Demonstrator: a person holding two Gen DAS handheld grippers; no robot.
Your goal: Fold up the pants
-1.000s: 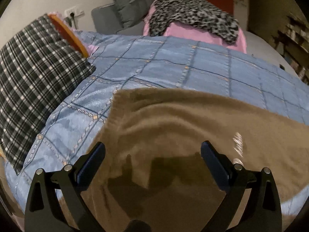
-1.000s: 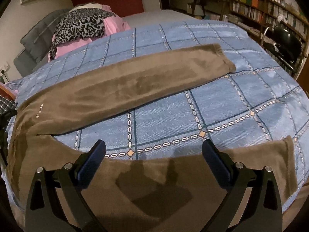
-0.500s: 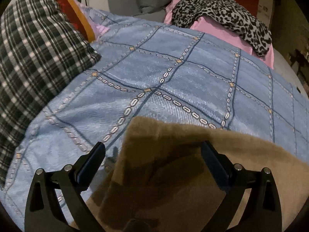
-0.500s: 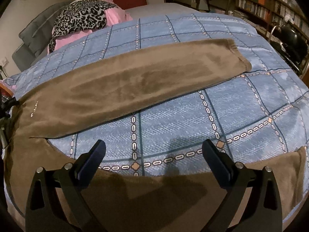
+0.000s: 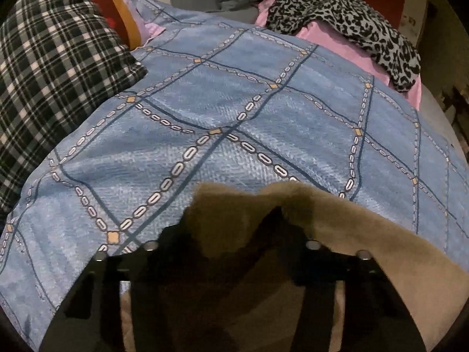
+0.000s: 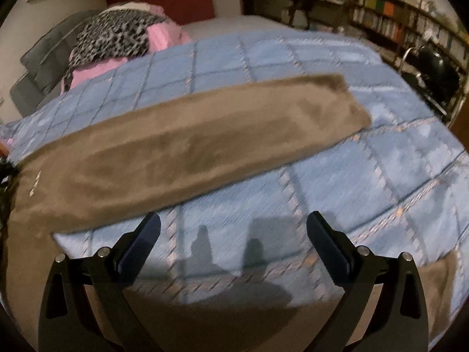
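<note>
Brown fleece pants (image 6: 187, 152) lie spread on the blue patterned bedspread (image 6: 366, 182). One leg stretches across the bed toward the right. The other leg (image 6: 436, 287) runs along the near edge below my right gripper. My right gripper (image 6: 233, 243) is open and empty above the bedspread between the two legs. In the left wrist view the waist end of the pants (image 5: 366, 249) bunches up between the fingers of my left gripper (image 5: 234, 234). The fingers are mostly hidden by fabric, and the gripper looks shut on it.
A plaid pillow (image 5: 52, 67) lies at the left. A leopard-print cloth on pink bedding (image 5: 346, 20) sits at the far side. Grey cushions (image 6: 47, 67) stand at the back left. Bookshelves (image 6: 410, 23) and a black chair (image 6: 433, 70) stand at the right.
My left gripper has closed on the pants' waist edge, which now bunches up. My right gripper has moved forward off the near leg, over the bedspread, still open.
</note>
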